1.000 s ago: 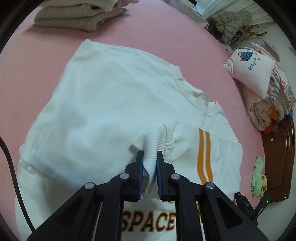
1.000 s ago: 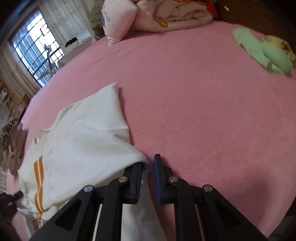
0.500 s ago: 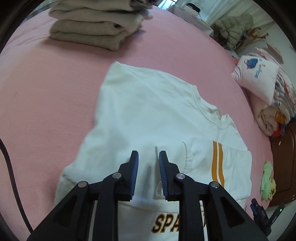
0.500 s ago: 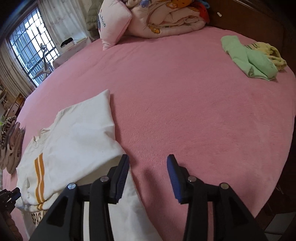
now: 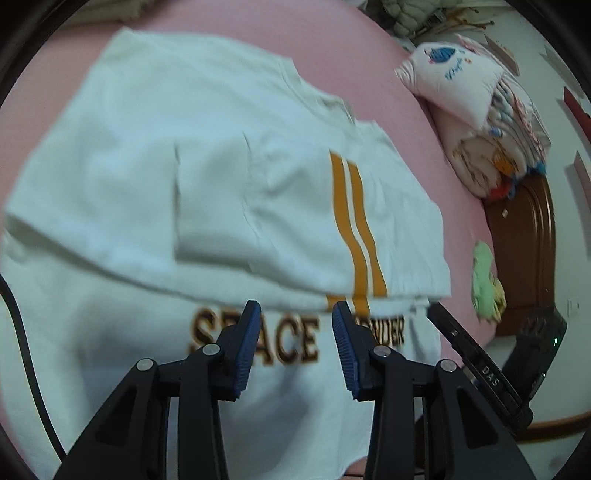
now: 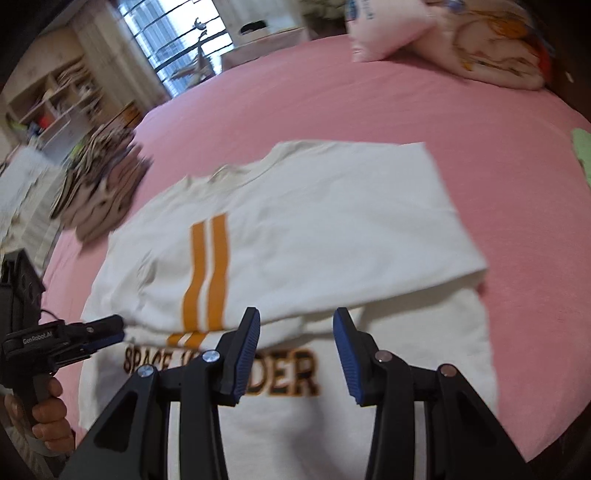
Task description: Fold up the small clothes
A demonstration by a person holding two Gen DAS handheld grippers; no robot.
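Observation:
A white sweatshirt [image 5: 221, 166] with two orange stripes and dark "SPACE" lettering lies flat on the pink bed [image 6: 369, 92]. Its sleeves and sides are folded in over the chest. My left gripper [image 5: 295, 314] hovers over the lettering near the hem; its jaws are opening and nothing is between them. My right gripper [image 6: 297, 317] stands open above the same lettering on the sweatshirt [image 6: 314, 221], also holding nothing. In the right wrist view the left gripper [image 6: 103, 332] shows at the shirt's left edge, held by a hand [image 6: 48, 417].
A pink pillow [image 5: 454, 74] and bundled quilt lie at the bed's head by a wooden headboard [image 5: 524, 258]. A green cloth [image 5: 484, 280] lies right of the shirt. A pile of patterned clothes [image 6: 99, 184] sits to the left, with folded beige clothes [image 5: 110, 7] beyond.
Both grippers let go of the cloth they pinched and opened. The folded parts now lie flat on the shirt, and both grippers have drawn back to the lettering near the hem.

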